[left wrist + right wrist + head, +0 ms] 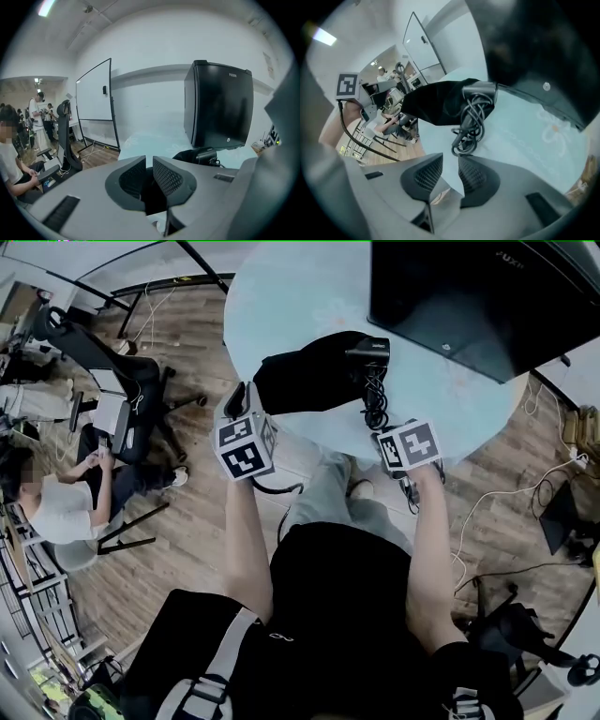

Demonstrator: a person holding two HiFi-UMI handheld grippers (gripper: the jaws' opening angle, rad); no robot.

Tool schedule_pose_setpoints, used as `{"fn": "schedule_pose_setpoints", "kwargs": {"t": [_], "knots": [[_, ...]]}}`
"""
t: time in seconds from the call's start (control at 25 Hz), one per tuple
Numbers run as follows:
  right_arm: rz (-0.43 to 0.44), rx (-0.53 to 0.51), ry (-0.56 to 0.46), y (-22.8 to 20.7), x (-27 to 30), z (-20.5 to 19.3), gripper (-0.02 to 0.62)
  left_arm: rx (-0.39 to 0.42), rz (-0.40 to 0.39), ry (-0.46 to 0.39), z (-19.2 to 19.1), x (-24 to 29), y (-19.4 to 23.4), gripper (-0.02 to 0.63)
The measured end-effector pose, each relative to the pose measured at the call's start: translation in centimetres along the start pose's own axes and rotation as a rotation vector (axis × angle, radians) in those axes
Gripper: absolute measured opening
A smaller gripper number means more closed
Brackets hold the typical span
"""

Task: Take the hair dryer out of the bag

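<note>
A black bag [305, 381] lies on its side on the round pale table [281, 296]. The hair dryer [372, 350] sticks out of the bag's right end, and its coiled black cord [376, 404] trails toward the table's near edge. My left gripper [149, 161] is at the bag's left end, open by a narrow gap. A dark shape sits low between its jaws, and I cannot tell what it is. My right gripper [450, 161] is open just short of the cord [469, 124], with nothing between its pads. In the left gripper view the dryer [206, 154] shows beyond the right jaw.
A large black monitor [473, 296] stands on the far right of the table. Left of the table are an office chair [112, 381] and a seated person [56, 507]. Cables [511, 493] lie on the wood floor at the right. A whiteboard [96, 98] stands behind.
</note>
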State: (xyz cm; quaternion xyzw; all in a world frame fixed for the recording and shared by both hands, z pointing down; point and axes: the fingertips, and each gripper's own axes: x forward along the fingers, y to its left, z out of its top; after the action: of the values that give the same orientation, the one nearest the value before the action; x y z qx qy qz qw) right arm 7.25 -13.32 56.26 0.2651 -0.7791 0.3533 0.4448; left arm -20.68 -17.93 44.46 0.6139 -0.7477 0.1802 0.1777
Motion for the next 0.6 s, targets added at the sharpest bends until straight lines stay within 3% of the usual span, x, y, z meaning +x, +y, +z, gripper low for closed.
{"fn": "schedule_pose_setpoints", "kwargs": {"t": [0.12,0.28,0.4,0.6], "knots": [[0.012,-0.034,-0.095,0.1,-2.1,2.4,0.097,-0.006,-0.033,-0.033,1.3,0.1,-1.7,0.060],[-0.004,-0.013,-0.408,-0.4,-6.5,8.1,0.007,-0.011,-0.085,-0.084,3.4,-0.1,-4.2,0.060],[0.003,-0.057,-0.554,0.2,-9.3,10.8,0.005,-0.004,-0.104,-0.157,5.6,-0.7,-5.8,0.016],[0.019,-0.136,-0.739,1.1,-13.7,13.8,0.003,-0.009,-0.172,-0.263,9.4,-2.0,-8.5,0.014]]}}
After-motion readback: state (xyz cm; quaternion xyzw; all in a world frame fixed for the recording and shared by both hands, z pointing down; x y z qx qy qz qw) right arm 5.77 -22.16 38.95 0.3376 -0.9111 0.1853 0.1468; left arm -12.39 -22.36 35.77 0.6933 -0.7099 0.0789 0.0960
